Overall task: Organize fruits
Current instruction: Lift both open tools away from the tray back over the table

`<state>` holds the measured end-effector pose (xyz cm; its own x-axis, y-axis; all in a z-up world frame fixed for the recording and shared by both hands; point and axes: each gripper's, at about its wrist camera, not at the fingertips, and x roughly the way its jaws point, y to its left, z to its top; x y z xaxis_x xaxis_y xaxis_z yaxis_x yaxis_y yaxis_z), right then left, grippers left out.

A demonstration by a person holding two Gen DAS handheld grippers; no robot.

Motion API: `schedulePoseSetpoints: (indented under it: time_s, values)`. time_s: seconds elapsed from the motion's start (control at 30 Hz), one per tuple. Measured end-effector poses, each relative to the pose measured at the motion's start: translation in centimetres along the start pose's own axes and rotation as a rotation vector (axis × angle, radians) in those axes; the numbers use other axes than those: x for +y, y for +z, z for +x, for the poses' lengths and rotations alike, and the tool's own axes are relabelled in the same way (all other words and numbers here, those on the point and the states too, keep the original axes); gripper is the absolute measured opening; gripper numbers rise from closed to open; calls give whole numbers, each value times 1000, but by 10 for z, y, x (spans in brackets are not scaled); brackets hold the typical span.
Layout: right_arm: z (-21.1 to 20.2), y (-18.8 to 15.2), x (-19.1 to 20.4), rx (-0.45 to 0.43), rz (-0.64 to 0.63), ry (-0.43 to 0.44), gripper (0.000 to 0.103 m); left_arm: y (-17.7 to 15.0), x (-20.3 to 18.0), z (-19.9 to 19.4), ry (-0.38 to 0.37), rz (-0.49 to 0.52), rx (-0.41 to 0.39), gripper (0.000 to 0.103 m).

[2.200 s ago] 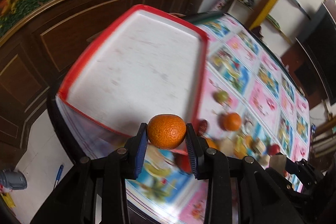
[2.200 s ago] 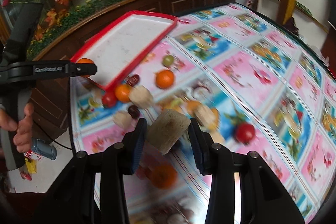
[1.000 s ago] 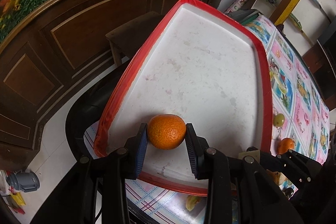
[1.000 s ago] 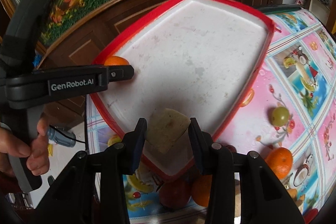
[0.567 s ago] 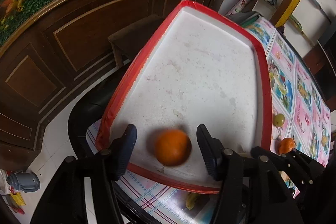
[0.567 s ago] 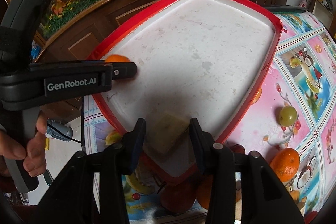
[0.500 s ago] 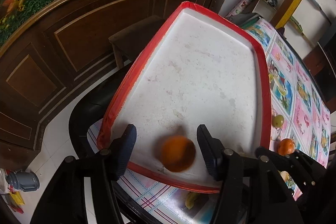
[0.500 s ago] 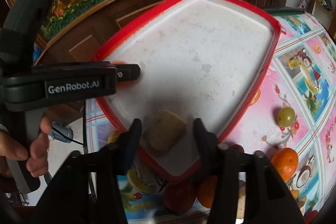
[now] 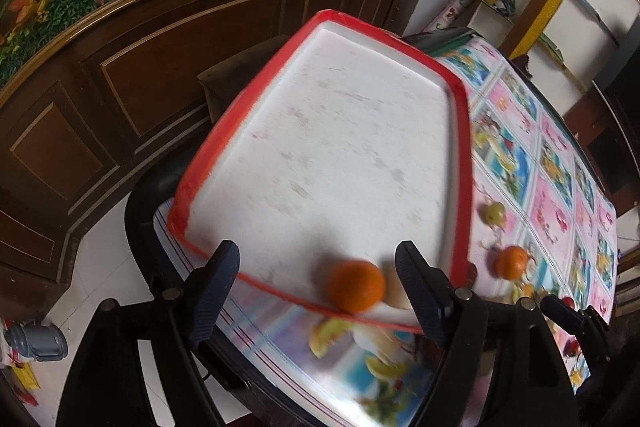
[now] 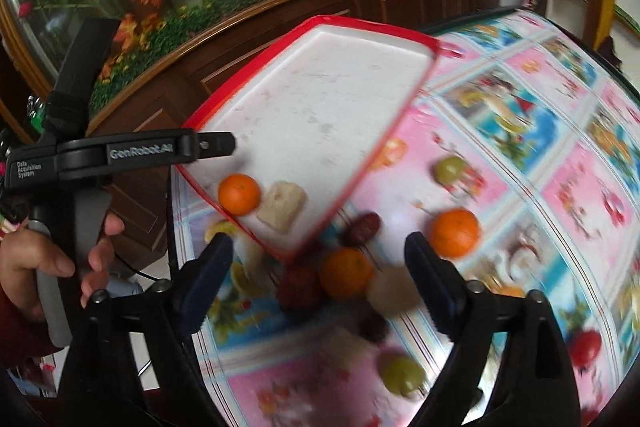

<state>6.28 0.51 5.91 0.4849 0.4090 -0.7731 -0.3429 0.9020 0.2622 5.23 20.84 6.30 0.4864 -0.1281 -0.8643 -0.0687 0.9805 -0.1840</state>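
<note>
Tray point(image 9: 458, 115): red rim, white scuffed floor, sitting at the corner of my table point(image 10: 560, 155), on the cartoon-fruit cloth.
Tray contents: two things only — an orange point(image 9: 356, 286) and a pale beige chunk point(image 10: 282, 206), touching each other, tucked against the near rim.
Orange in tray: free of my fingers, resting on the white floor just inside the red edge.
Left claw point(image 9: 318, 281): fingers spread wide apart, nothing between them; the orange sits in the gap but well clear of both pads.
Right claw point(image 10: 320, 269): spread wide as well, empty, hanging over the loose fruit beside the tray.
Left hand point(image 10: 60, 255): wrapped round the grey handle of the left claw, seen from my right camera.
Loose fruit on the cloth: a second orange point(image 10: 345, 273) just outside the tray's near corner, a dark red date point(image 10: 362, 227) touching the rim, a bumpy red fruit point(image 10: 298, 287) beside that orange, a third orange point(image 10: 456, 233) further right, a green grape point(image 10: 450, 169) near the tray's right edge, another green fruit point(image 10: 402, 375) close to me, a red one point(image 10: 584, 349) far right — all outside the tray.
Writing: "GenRobot.AI" along the left claw's arm, and "Data Acquisition System" in small print behind it.
Blur: heavy on the near cloth; finer print unreadable.
</note>
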Motion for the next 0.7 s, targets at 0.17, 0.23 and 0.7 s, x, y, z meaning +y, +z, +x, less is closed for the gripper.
schedulePoseSetpoints:
  time_s: [0.17,0.23,0.7]
  values:
    - [-25,-23,-19,-10,54,-24,91,-17,-16,-13,-18,36,-4,81]
    - [-36,-33,-27,-13,65,-36,91,-26,-24,-17,-26,56,0,81]
    - [-89,-93,-58,-15,101,-116,91,-79,-88,-27,-80,212,49,81]
